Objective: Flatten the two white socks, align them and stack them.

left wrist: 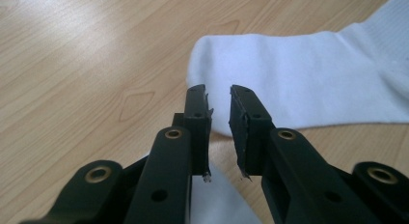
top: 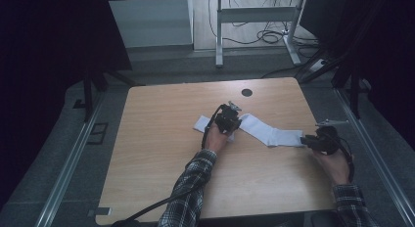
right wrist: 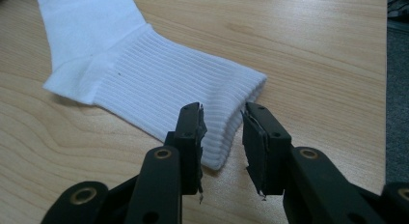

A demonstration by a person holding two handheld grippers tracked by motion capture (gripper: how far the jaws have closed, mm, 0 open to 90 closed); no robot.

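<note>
A white sock lies flat across the middle of the wooden table, toe end to the left and ribbed cuff to the right. My left gripper hovers over the sock's middle. In the left gripper view its jaws stand a narrow gap apart with nothing pinched; the sock's rounded toe lies just beyond them and more white cloth shows underneath. My right gripper sits at the cuff end. Its jaws straddle the corner of the ribbed cuff without pressing on it.
A dark round hole sits near the table's far edge. Beyond the table stand a metal desk frame and loose cables on the floor. Metal rails run along both sides of the table.
</note>
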